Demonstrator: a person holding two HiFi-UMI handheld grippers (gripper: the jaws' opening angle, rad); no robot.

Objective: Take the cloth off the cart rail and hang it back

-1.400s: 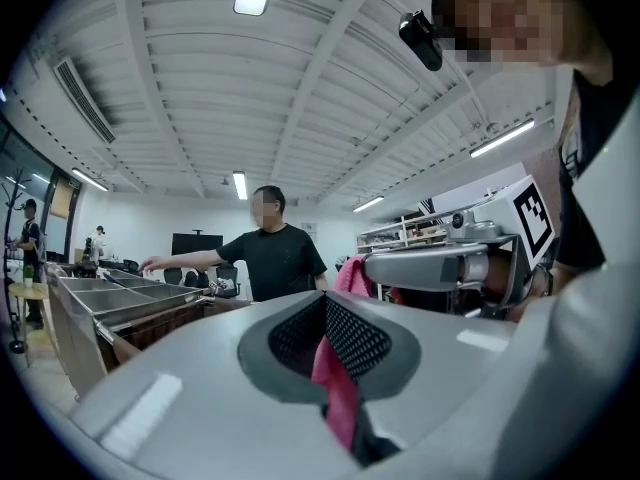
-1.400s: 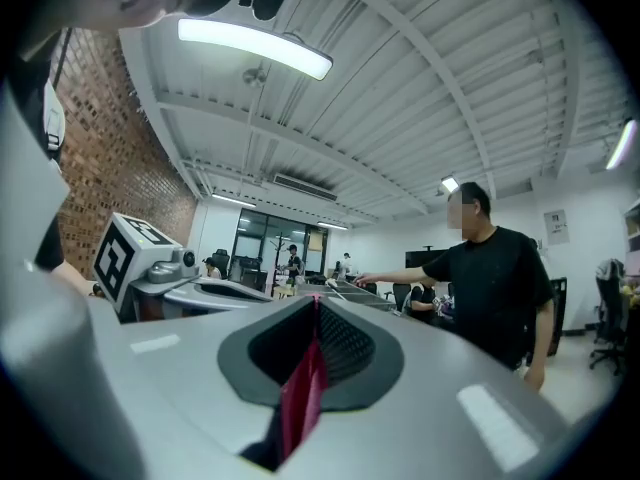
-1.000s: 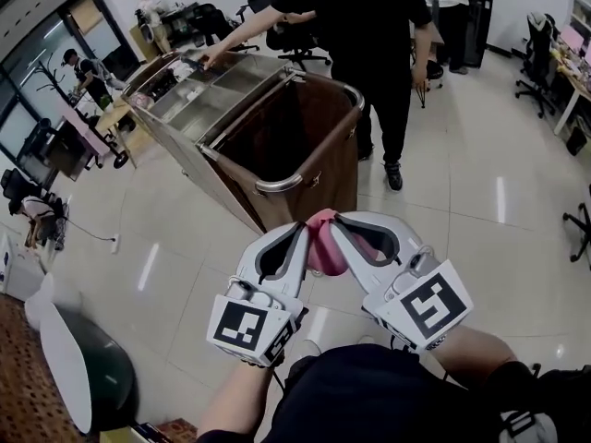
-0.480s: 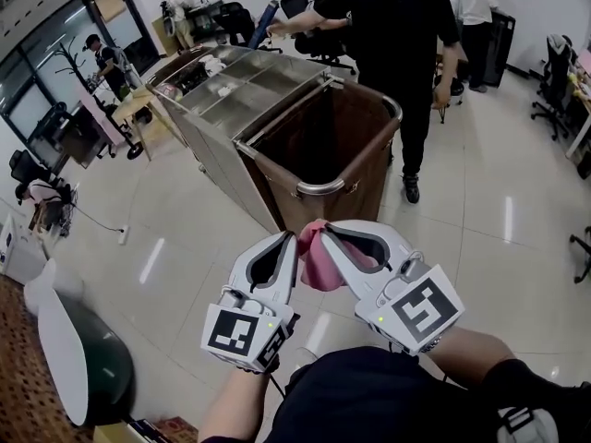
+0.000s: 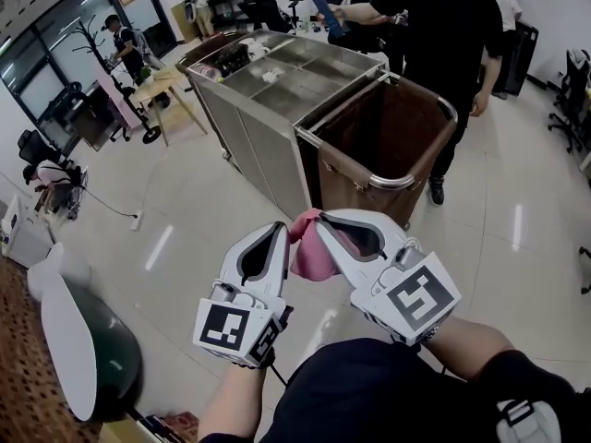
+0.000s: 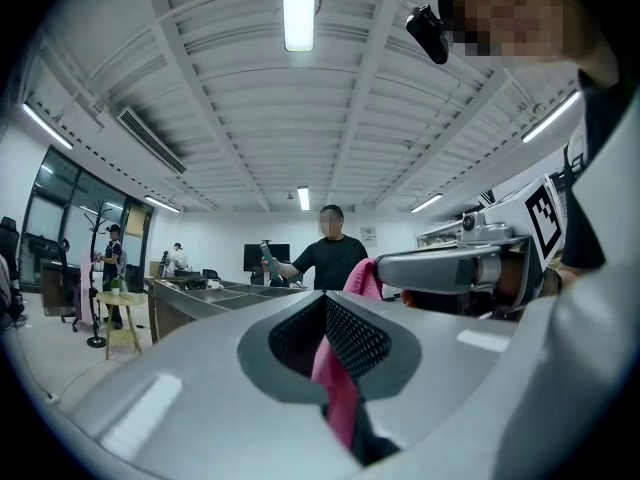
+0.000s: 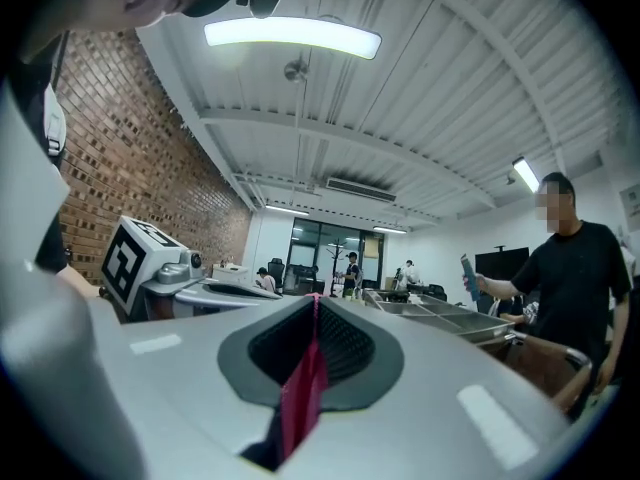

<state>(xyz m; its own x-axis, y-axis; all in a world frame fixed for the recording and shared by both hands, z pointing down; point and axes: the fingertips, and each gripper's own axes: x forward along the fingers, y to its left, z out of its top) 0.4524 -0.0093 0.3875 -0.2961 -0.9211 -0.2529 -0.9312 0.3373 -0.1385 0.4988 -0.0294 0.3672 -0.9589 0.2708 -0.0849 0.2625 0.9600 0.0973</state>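
1. The left gripper (image 5: 279, 232) was clamped on the pink cloth (image 5: 309, 255). In the left gripper view its jaws met on a fold of the fabric, which was pinched between the ribbed pads and trailed out below them
2. The right gripper (image 5: 323, 220) was likewise closed on the cloth. The right gripper view showed a thin strip of pink caught between jaws that were all but together
3. Both grippers were held side by side in front of the person's chest, with their tips angled towards each other. The cloth was bunched between the tips, held up in the air
4. The cart (image 5: 268, 127) stood just beyond them. It was stainless steel with recessed trays on top, and a brown bag (image 5: 388, 137) hung in a chrome frame at its near end
5. The cart rail (image 5: 365, 166), the curved bar along the bag's near edge, lay a little past the gripper tips in the head view. The cloth was near it but apart from it, touching nothing except the two grippers
6. A person in black (image 5: 452, 26) stood at the far side of the cart, with one arm stretched out over it holding a narrow object (image 5: 323, 7)
7. The floor (image 5: 212, 210) was glossy pale tile, and a small wooden table (image 5: 166, 86) stood off to the left of the cart
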